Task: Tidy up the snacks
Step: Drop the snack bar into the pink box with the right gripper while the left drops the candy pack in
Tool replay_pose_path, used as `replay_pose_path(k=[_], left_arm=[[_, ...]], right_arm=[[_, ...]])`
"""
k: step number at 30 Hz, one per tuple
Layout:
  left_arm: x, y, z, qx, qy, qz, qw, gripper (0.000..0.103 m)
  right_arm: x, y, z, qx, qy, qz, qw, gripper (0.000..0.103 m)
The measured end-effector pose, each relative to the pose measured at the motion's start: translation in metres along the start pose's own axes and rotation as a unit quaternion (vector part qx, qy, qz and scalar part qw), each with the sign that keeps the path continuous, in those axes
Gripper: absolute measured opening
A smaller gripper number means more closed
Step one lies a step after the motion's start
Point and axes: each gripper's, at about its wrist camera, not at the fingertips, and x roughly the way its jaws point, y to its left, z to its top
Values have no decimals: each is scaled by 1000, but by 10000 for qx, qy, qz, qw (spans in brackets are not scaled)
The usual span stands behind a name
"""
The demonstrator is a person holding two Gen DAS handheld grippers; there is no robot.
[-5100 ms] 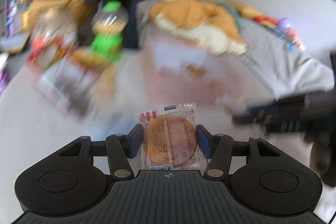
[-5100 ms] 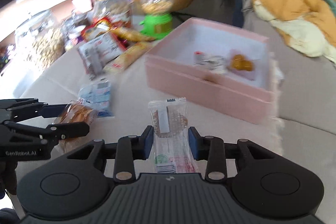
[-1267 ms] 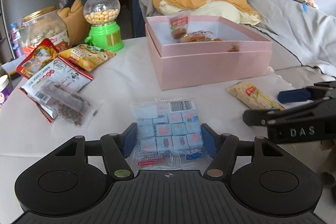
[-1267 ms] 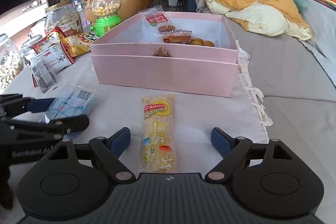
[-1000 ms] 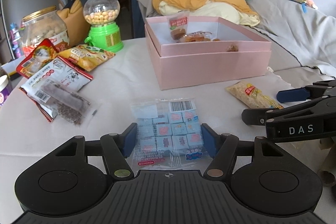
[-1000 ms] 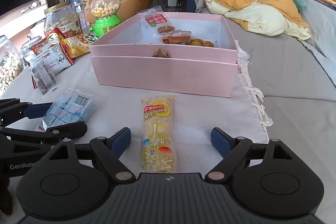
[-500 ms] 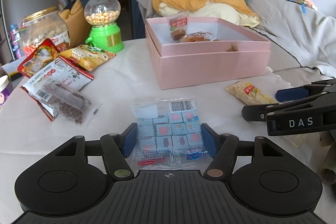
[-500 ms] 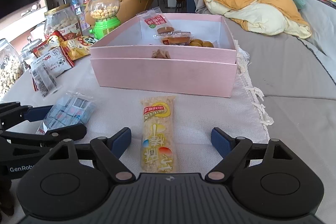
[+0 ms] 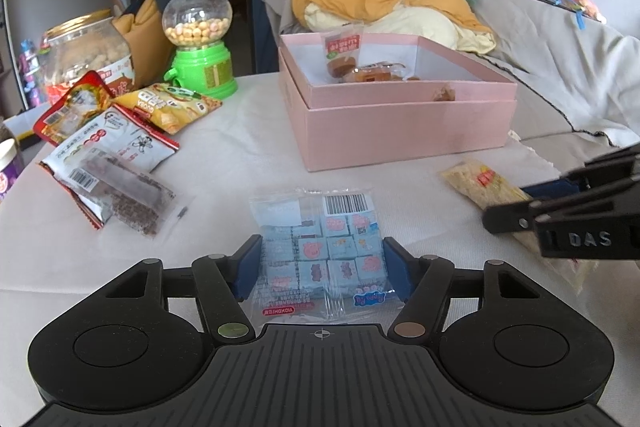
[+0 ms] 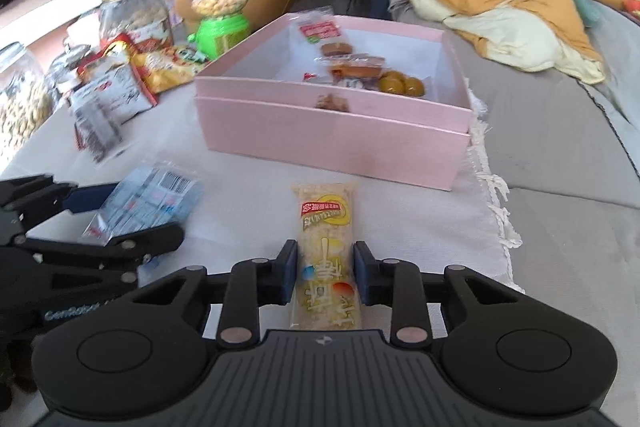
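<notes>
Yellow crisped-rice bar sits pinched between the pads of the right gripper, whose jaws have just been closing; they now press both long edges of the wrapper, and the bar points straight ahead toward the pink box. Whether it has left the white cloth yet, I cannot tell.

Off to that gripper's left, the left gripper straddles the clear bag of blue cube sweets. Its jaws have just been narrowing and its blue pads stand right at the bag's edges, though I cannot say for sure that they are squeezing it.

Ahead of both tools the pink box stands open, with a handful of wrapped cakes and small pastries already lying inside, so part of the sorting looks done.

Further to the left of the grippers more remains: a stack of red-edged packets, a yellow chip bag, then the green candy dispenser and a big jar of nuts behind them. My guess is the job is at an early to middle stage, with these two packets next for the box.
</notes>
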Motion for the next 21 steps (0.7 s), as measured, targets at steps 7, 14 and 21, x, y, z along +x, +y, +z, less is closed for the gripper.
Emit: replay_pose_path(k=[7, 14, 21], left_arm=[[-23, 9, 19, -527, -218, -523, 9970, 66], [-49, 4, 90, -367, -880, -777, 9924, 66], [6, 7, 140, -531, -746, -1230, 9882, 66]], right_arm=[[-28, -14, 8, 232, 32, 348, 9991, 28], [-82, -25, 60, 288, -578, 429, 9970, 28], [-69, -54, 135, 463, -696, 332, 9959, 28]])
